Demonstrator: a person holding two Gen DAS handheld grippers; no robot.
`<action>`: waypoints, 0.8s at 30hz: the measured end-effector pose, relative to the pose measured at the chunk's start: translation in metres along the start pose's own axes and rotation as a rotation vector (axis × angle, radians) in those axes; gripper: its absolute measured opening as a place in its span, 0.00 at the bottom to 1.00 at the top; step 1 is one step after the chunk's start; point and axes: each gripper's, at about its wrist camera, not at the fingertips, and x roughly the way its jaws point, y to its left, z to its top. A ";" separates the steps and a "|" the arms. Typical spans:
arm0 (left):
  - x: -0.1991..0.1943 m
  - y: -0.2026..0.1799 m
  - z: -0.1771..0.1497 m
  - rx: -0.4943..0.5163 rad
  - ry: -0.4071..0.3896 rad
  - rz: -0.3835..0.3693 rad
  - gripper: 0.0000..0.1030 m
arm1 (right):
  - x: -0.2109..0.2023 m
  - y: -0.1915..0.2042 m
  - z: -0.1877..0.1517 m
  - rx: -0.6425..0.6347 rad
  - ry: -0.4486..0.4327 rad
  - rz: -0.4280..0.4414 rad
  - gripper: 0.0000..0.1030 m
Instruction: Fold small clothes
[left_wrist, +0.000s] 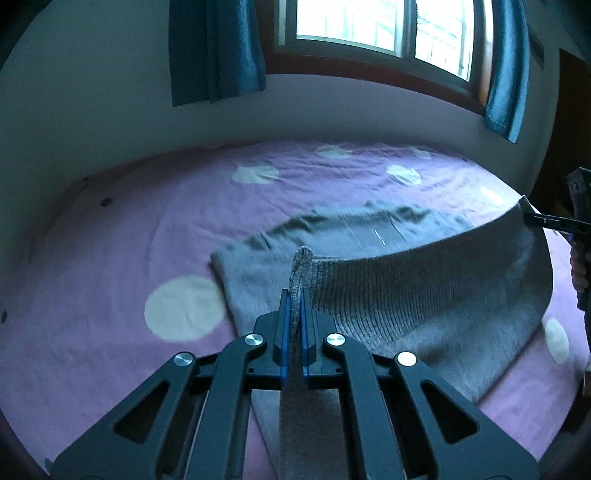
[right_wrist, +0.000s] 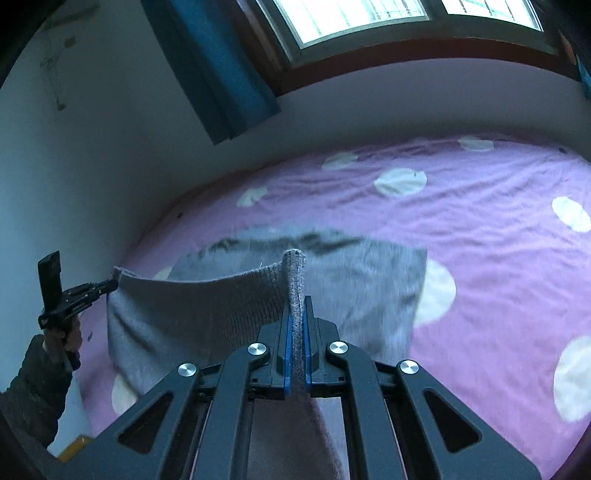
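A grey knit sweater (left_wrist: 424, 291) lies on a purple bed sheet (left_wrist: 110, 240), with its ribbed hem lifted and stretched between both grippers. My left gripper (left_wrist: 294, 299) is shut on one hem corner. My right gripper (right_wrist: 296, 306) is shut on the other hem corner; it also shows at the right edge of the left wrist view (left_wrist: 532, 218). The left gripper shows at the left of the right wrist view (right_wrist: 110, 284). The sweater (right_wrist: 369, 288) hangs down from the raised hem onto the sheet (right_wrist: 480, 258), its far end lying flat.
The sheet has large white dots (left_wrist: 183, 308). A white wall borders the bed's far side (left_wrist: 110, 122). A window (left_wrist: 380, 26) with blue curtains (left_wrist: 218, 48) is above. The bed's near edge shows at lower left in the right wrist view (right_wrist: 79, 439).
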 end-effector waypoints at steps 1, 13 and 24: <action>0.006 0.000 0.007 0.001 -0.001 0.010 0.04 | 0.007 -0.002 0.010 0.008 -0.004 -0.005 0.04; 0.110 0.020 0.087 -0.046 0.012 0.133 0.04 | 0.107 -0.043 0.093 0.127 0.006 -0.092 0.04; 0.211 0.045 0.062 -0.111 0.171 0.176 0.04 | 0.204 -0.097 0.071 0.233 0.178 -0.180 0.04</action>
